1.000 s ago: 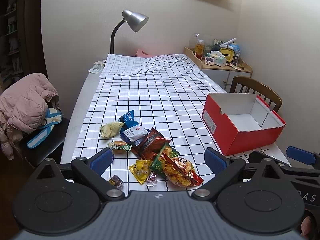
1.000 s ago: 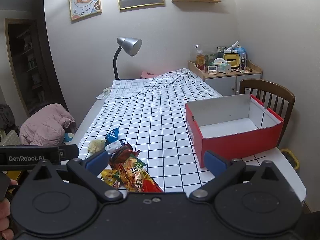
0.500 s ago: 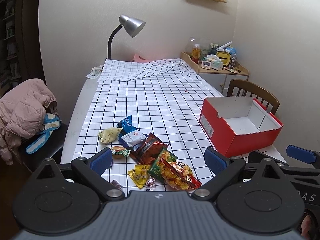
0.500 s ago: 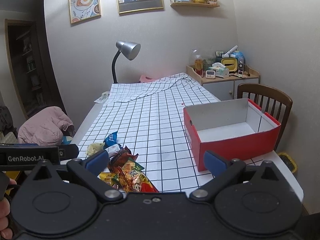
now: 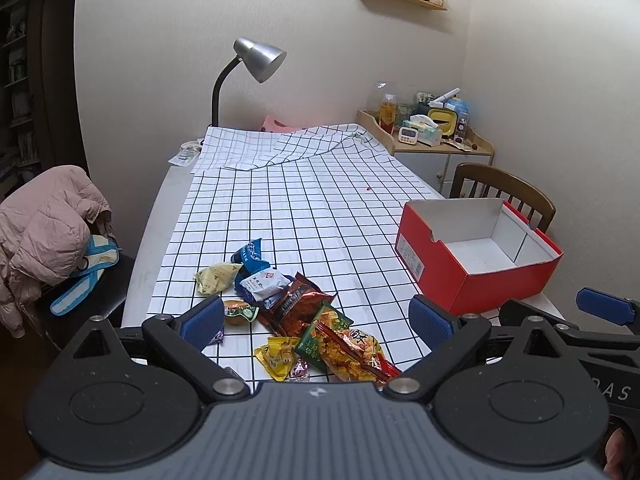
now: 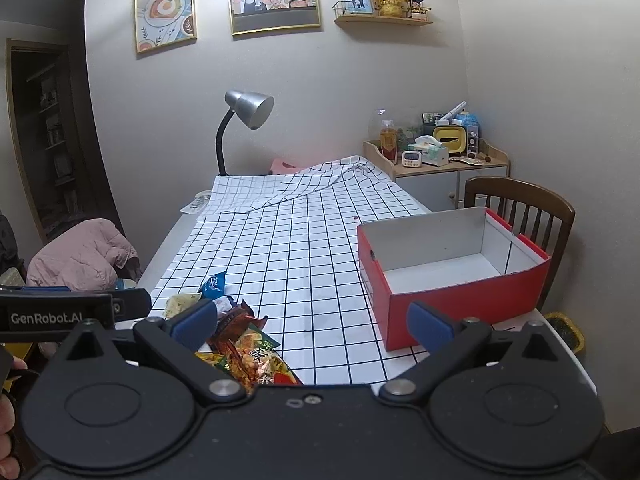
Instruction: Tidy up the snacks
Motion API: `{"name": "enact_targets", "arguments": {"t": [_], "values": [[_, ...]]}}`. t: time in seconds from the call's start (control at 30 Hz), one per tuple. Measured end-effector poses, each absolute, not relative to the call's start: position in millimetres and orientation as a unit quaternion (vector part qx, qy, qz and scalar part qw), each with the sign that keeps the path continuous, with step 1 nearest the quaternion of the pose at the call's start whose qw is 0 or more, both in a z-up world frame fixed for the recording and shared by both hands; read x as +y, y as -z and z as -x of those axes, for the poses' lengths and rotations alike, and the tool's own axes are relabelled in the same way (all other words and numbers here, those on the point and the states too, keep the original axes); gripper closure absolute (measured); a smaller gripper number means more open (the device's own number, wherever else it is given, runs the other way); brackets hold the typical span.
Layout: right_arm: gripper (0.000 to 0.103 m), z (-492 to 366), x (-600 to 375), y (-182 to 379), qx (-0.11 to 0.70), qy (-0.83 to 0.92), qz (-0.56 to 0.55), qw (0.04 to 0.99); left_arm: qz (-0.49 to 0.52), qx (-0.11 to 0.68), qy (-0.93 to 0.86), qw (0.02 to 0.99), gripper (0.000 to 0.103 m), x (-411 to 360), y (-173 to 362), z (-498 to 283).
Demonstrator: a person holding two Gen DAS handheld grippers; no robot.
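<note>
Left wrist view: both units had tilted upward within the last second; no snack had been moved.

Left gripper (image 5: 316, 316) and right gripper (image 6: 312, 320) were spread wide, holding nothing. About nine snack packets (image 5: 296, 304) lay heaped on the checked tablecloth (image 5: 304, 208). One red box (image 5: 476, 252), well apart, stood unfilled. Sorting had evidently not begun.

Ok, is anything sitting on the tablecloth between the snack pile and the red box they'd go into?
Nothing visible does. The snack pile lies left of the red box, and only bare checked tablecloth separates them. The box is open-topped and looks empty. Both grippers, left and right, are open and hold nothing.
</note>
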State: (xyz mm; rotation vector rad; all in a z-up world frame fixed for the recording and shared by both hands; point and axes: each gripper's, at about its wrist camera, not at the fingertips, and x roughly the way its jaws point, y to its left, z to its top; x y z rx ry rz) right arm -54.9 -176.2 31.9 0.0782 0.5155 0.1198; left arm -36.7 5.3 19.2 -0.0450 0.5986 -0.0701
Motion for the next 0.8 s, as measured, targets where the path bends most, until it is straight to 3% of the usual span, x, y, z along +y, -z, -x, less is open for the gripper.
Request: {"name": "enact_targets", "arguments": {"t": [0.8], "values": [[0.001,54,-172,-24,0.275,-0.06,-0.034,0.959,0.029,0.321,0.037,0.946,0.004,9,-8,34]]}}
